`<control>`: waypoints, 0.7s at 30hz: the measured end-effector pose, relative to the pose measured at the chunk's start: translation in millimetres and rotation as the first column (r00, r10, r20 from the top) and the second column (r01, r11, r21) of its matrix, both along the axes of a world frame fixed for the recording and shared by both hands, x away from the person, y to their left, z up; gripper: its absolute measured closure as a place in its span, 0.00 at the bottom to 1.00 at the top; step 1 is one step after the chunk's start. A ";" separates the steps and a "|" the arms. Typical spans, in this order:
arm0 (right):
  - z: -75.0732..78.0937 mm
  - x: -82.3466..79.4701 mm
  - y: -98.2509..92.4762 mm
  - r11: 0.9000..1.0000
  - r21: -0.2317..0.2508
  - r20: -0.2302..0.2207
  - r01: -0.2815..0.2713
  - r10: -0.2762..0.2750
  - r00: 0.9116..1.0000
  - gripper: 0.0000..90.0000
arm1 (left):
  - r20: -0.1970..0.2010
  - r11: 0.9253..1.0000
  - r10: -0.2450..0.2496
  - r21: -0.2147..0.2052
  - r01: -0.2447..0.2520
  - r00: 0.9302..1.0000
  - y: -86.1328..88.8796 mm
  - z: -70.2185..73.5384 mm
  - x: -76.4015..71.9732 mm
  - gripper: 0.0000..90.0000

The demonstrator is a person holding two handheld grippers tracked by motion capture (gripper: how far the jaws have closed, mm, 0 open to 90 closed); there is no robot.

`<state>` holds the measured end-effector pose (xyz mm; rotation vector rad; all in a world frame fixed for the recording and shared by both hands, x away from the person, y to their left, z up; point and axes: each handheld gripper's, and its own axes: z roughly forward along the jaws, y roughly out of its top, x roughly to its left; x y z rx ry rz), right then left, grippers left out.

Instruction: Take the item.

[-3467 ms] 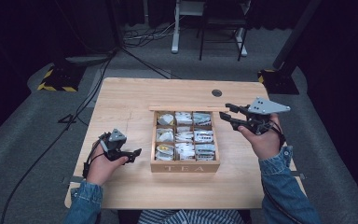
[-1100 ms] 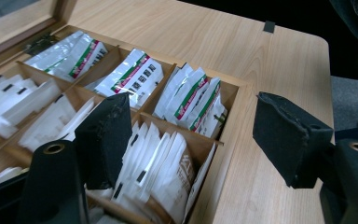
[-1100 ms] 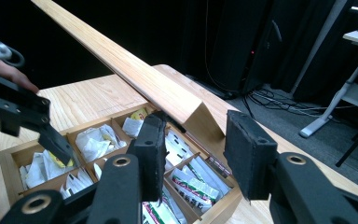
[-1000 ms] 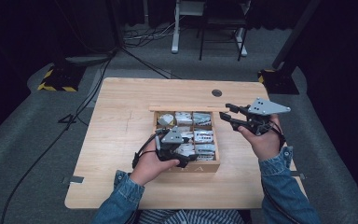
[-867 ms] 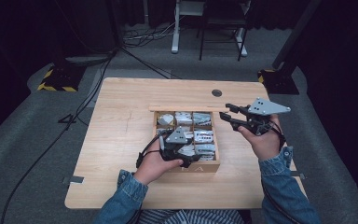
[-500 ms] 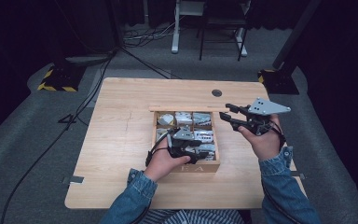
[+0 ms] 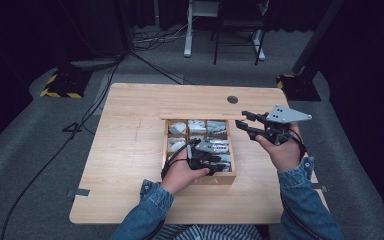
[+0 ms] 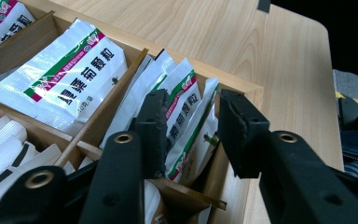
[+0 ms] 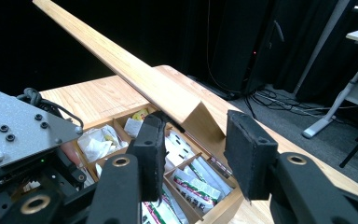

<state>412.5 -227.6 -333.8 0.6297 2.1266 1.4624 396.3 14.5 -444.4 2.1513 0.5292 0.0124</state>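
A wooden compartment box (image 7: pixel 200 179) holds white sachets with green and red print. My left gripper (image 7: pixel 221 162) reaches into its front right compartment. In the left gripper view, the left gripper (image 8: pixel 191 107) has just been closing its jaws, with the upright sachets (image 8: pixel 189 91) between them. One pad lies against a sachet, and the other stands a sliver off. My right gripper (image 7: pixel 241 125) hovers at the box's back right corner by the raised lid (image 7: pixel 200 116). In the right gripper view, the lid (image 9: pixel 135 70) has its near corner between the jaws of the right gripper (image 9: pixel 196 121).
The box (image 8: pixel 214 74) sits mid-table on a light wooden table (image 7: pixel 130 150) with bare wood to the left and in front. A round cable hole (image 7: pixel 232 99) lies behind the box. Beyond the table are cables, a desk frame and dark floor.
My left hand crossed from the table's left side onto the box, then moved right and down into the front right compartment as its jaws narrowed. The right hand and lid stayed still.
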 end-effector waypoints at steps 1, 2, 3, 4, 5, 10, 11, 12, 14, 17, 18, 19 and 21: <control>0.0 -0.1 0.0 1.000 0.000 0.000 0.000 0.000 1.000 0.65 | 0.000 1.000 0.000 0.000 0.000 1.000 0.0 0.0 0.0 0.72; 0.0 -0.1 0.0 1.000 0.000 0.000 0.000 0.000 1.000 0.65 | 0.004 1.000 -0.001 0.006 0.001 1.000 -0.2 0.3 -0.1 0.72; -0.1 -0.2 0.0 1.000 -0.001 0.000 -0.001 0.001 1.000 0.65 | 0.007 1.000 -0.003 0.013 0.003 1.000 -0.4 0.7 -0.1 0.74; -0.1 -0.2 0.0 1.000 -0.001 0.000 -0.001 0.001 1.000 0.65 | 0.008 1.000 -0.006 0.017 0.006 1.000 -0.5 1.0 -0.1 0.74; -0.2 -0.1 -0.1 1.000 0.000 0.000 -0.001 0.001 1.000 0.65 | 0.008 1.000 -0.010 0.023 0.010 1.000 -0.4 1.5 -0.1 0.75; -0.2 -0.3 -0.1 1.000 -0.001 -0.002 -0.002 0.002 1.000 0.65 | 0.000 0.999 -0.021 0.025 0.021 1.000 0.2 2.4 -1.3 0.82; -0.2 -0.4 -0.1 1.000 -0.001 -0.002 -0.002 0.002 1.000 0.65 | -0.007 0.999 -0.028 0.025 0.028 1.000 0.5 2.6 -1.7 0.82; -0.1 -0.4 0.0 1.000 -0.001 -0.003 -0.001 0.001 1.000 0.65 | -0.009 0.999 -0.032 0.028 0.032 0.999 0.6 2.9 -1.8 0.84; 0.0 -0.6 0.3 1.000 -0.001 -0.003 0.001 -0.001 1.000 0.65 | -0.017 0.999 -0.037 0.031 0.037 0.999 0.5 3.1 -1.7 0.84; 0.0 -0.7 0.4 1.000 -0.002 -0.001 0.001 -0.001 1.000 0.65 | -0.027 0.999 -0.037 0.030 0.038 0.999 0.3 3.2 -0.8 0.84; 0.0 -0.7 0.4 1.000 -0.002 -0.001 0.001 -0.001 1.000 0.65 | -0.028 0.999 -0.037 0.037 0.039 0.999 -0.2 2.8 0.4 0.84; 0.0 -0.7 0.4 1.000 -0.002 -0.001 0.001 -0.001 1.000 0.65 | -0.028 0.999 -0.037 0.037 0.039 0.999 -0.2 2.8 0.4 0.84; 0.1 -0.6 0.4 1.000 -0.002 -0.002 0.001 -0.001 1.000 0.65 | -0.024 0.997 -0.036 0.072 0.037 0.999 -3.5 1.0 1.6 0.84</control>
